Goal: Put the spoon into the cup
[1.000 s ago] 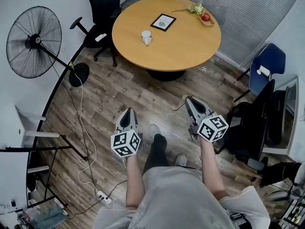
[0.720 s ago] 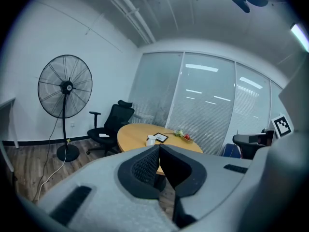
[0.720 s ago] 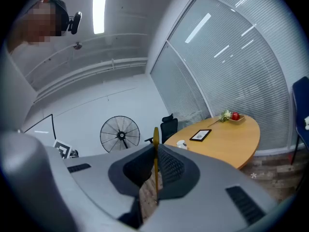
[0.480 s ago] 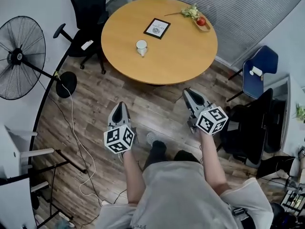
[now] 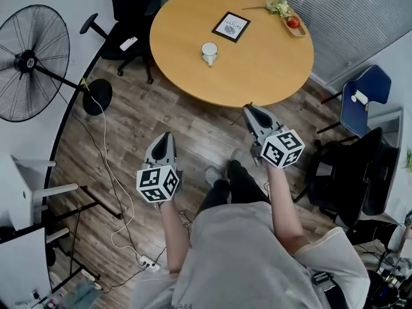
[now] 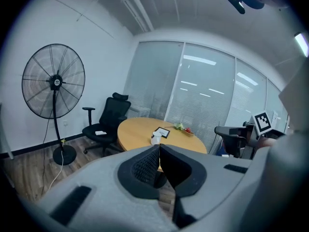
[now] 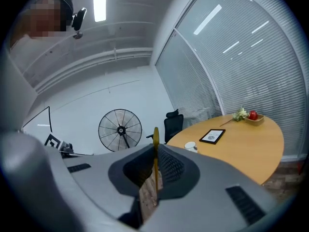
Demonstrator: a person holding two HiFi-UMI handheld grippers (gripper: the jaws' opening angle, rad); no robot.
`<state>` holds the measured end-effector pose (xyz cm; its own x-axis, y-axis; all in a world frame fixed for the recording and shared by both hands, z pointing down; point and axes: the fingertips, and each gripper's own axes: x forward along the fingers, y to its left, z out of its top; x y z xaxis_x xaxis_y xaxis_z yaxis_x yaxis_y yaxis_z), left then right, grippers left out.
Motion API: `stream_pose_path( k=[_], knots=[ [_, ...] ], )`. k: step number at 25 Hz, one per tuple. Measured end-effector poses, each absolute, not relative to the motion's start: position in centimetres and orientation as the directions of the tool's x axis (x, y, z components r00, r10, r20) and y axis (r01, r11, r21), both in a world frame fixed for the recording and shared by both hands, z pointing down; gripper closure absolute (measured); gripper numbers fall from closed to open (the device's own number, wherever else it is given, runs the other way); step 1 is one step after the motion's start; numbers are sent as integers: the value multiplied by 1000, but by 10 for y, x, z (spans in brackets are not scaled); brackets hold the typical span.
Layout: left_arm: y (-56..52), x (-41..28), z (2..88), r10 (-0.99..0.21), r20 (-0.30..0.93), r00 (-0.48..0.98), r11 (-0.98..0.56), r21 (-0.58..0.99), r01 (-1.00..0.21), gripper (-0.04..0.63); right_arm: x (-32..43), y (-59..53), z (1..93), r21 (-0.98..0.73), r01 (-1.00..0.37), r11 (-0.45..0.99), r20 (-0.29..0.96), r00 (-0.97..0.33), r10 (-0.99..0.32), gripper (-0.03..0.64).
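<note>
A white cup (image 5: 209, 52) stands on the round wooden table (image 5: 257, 69), left of its middle; it also shows in the left gripper view (image 6: 155, 139) and the right gripper view (image 7: 190, 146). My right gripper (image 5: 252, 113) hovers over the floor just off the table's near edge, shut on a thin yellowish spoon (image 7: 155, 138) that stands edge-on between the jaws. My left gripper (image 5: 165, 141) is lower left, over the floor, well short of the table. Its jaws (image 6: 159, 150) are closed together with nothing between them.
On the table lie a framed picture (image 5: 231, 26) and a small tray with an apple and greens (image 5: 293, 23). A black office chair (image 5: 129, 8) and a standing fan (image 5: 29, 60) are at the left. A blue chair (image 5: 360, 95) and a dark chair (image 5: 347, 172) are at the right.
The person has stepped toward the table; it now lies closer to both grippers. The right gripper's tip has come near the table's edge. Both grippers stay shut.
</note>
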<state>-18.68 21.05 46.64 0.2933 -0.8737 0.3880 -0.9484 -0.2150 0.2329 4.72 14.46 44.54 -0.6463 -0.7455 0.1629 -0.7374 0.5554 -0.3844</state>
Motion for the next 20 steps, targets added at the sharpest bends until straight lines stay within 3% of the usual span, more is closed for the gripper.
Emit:
stream_pose_path(
  k=[20],
  knots=[
    [41,-171,460,-855,389,342,-297,172,-939,586,33,-62,437,-340,-745,574,125,-641,-757,597]
  ],
)
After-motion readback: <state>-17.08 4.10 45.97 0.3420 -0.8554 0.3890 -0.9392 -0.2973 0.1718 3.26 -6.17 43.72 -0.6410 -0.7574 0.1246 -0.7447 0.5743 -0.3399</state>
